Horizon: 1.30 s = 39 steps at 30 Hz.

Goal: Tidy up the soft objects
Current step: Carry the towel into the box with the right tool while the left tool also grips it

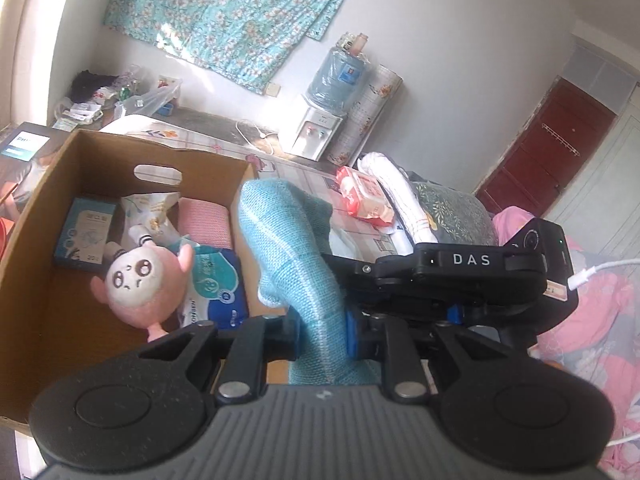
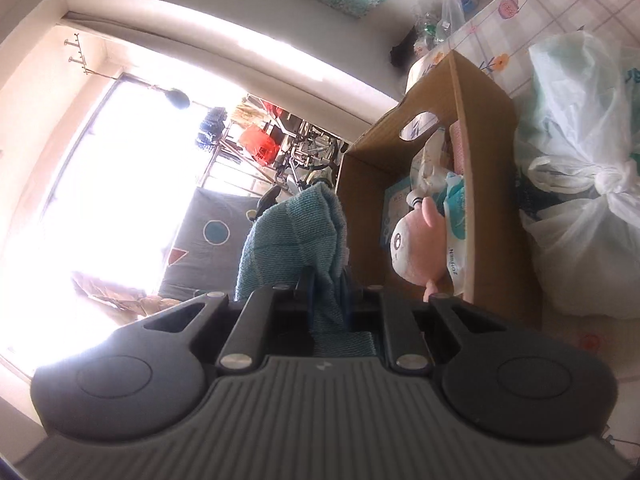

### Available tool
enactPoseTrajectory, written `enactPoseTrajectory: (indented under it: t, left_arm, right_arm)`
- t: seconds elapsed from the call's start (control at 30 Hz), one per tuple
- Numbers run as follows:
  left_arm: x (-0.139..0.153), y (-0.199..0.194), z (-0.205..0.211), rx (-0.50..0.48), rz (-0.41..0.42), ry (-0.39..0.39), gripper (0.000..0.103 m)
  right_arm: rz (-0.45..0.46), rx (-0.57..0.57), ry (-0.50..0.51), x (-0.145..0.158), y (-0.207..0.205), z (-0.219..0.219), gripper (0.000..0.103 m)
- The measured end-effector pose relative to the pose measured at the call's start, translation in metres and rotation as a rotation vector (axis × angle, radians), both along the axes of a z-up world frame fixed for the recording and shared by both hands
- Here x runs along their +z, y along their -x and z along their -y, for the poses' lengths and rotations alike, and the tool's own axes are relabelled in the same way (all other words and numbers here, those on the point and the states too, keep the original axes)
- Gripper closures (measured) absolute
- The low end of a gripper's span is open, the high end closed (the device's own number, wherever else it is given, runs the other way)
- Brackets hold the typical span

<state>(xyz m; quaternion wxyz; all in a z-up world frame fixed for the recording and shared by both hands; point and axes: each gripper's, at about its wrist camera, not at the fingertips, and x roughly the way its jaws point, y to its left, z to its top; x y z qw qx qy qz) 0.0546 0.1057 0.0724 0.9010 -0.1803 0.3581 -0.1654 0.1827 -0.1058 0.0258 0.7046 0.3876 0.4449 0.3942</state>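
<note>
Now both claws are gripping one teal towel (image 1: 292, 240), each clenched on a part of it. Between the left claw's (image 1: 324, 328) blue pads the cloth is rising and arching ahead of it, with the box (image 1: 48, 216) lying just to its left. That box is holding a pink doll (image 1: 138, 276), a wipes pack (image 1: 220, 284) and a pink cloth (image 1: 204, 220). From the right claw (image 2: 328, 300) the towel is bunching ahead, and the box is sitting to its right beside a white bag (image 2: 580, 200) on the table (image 2: 560, 12).

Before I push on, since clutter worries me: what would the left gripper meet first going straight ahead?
Probably nothing at once: the left gripper, shut on the teal towel, points past the cardboard box wall toward the table. Depth unclear.
</note>
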Motion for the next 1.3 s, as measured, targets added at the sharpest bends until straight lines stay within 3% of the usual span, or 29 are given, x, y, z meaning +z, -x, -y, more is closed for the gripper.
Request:
enactPoseTrajectory:
  t: [0.3, 0.47, 0.73, 0.9, 1.03, 1.2, 1.3]
  left_arm:
    - [-0.037, -0.054, -0.088, 0.163, -0.137, -0.007, 0.082]
    - [-0.061, -0.089, -0.117, 0.182, -0.203, -0.023, 0.082]
    - [-0.084, -0.121, -0.134, 0.248, -0.275, -0.138, 0.083]
    - [-0.067, -0.114, -0.127, 0.265, -0.233, -0.322, 0.083]
    - [-0.061, -0.113, -0.116, 0.249, -0.216, -0.464, 0.085]
    - [-0.063, -0.117, -0.098, 0.202, -0.211, -0.649, 0.086]
    - [-0.071, -0.121, -0.081, 0.157, -0.215, -0.767, 0.086]
  right_arm:
    - [-0.121, 0.107, 0.167, -0.02, -0.062, -0.118, 0.09]
    - [-0.197, 0.099, 0.229, -0.048, -0.092, -0.148, 0.09]
    - [-0.308, 0.098, 0.238, -0.085, -0.125, -0.186, 0.09]
    - [-0.324, 0.147, 0.181, -0.083, -0.13, -0.205, 0.088]
    - [-0.339, 0.14, 0.181, -0.085, -0.131, -0.204, 0.068]
    - [-0.333, 0.134, 0.171, -0.08, -0.131, -0.197, 0.068]
    - [-0.308, 0.112, 0.174, -0.07, -0.132, -0.188, 0.061]
